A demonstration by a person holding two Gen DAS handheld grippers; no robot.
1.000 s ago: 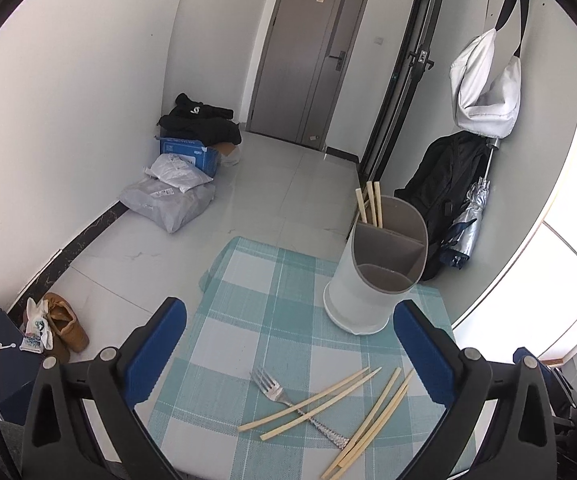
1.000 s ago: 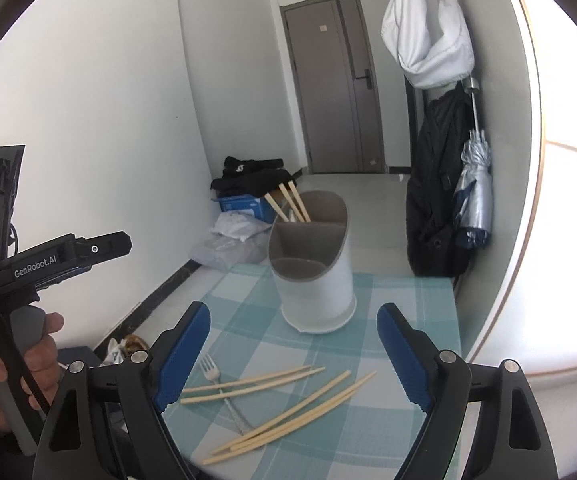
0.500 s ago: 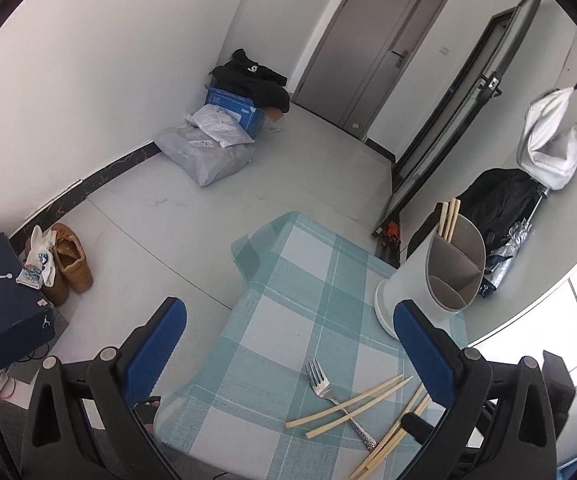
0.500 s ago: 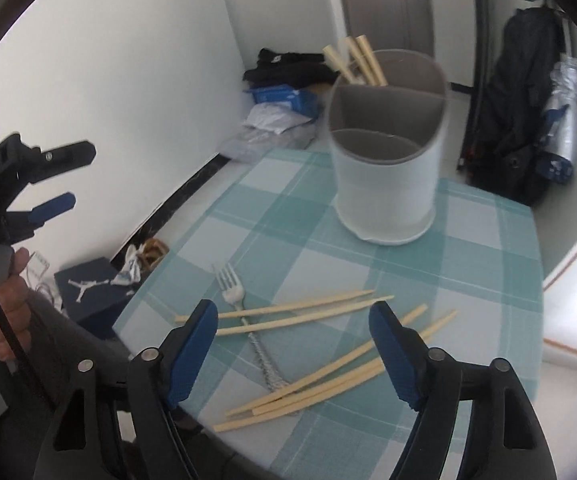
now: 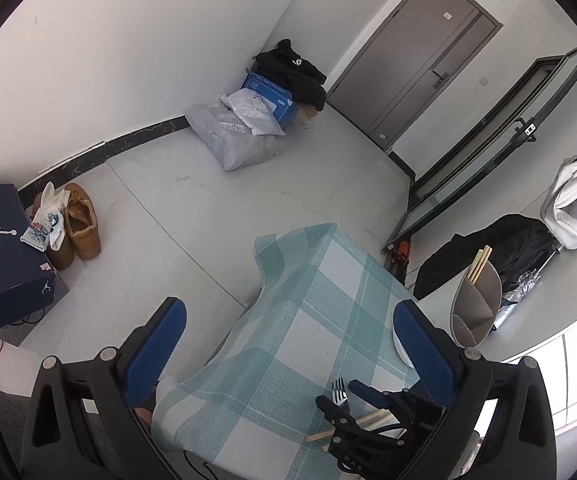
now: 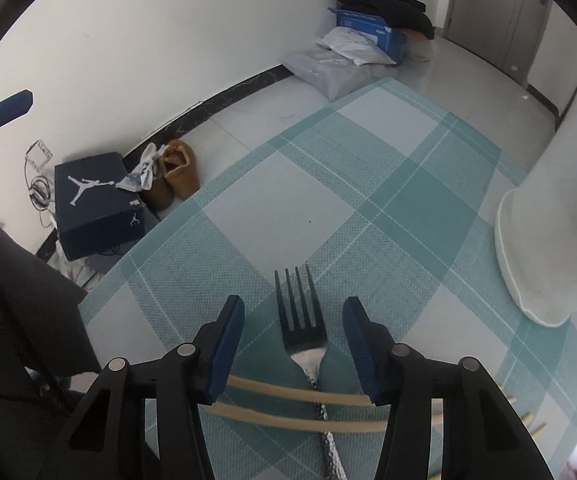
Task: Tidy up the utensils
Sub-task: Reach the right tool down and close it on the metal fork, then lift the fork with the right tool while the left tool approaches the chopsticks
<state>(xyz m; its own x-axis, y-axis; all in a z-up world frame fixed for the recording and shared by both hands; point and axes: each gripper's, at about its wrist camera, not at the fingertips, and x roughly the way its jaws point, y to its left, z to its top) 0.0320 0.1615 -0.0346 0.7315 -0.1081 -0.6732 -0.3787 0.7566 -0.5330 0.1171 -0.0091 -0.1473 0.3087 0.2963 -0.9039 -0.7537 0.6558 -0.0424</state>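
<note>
The right gripper (image 6: 293, 342) has its jaws half apart, just closing, on both sides of the fork (image 6: 302, 322), not touching it. The fork lies on the checked surface (image 6: 368, 208), tines toward 12 o'clock, under two chopsticks (image 6: 272, 387). The utensil holder (image 6: 548, 240) stands at 3 o'clock. The left gripper (image 5: 288, 344) is wide open and holds nothing.

Right gripper (image 6: 293, 340) pointed steeply downward, its jaws part-way apart and just closing, pads touching nothing. Left gripper (image 5: 288, 344) angled downward with jaws spread wide and nothing between them.
</note>
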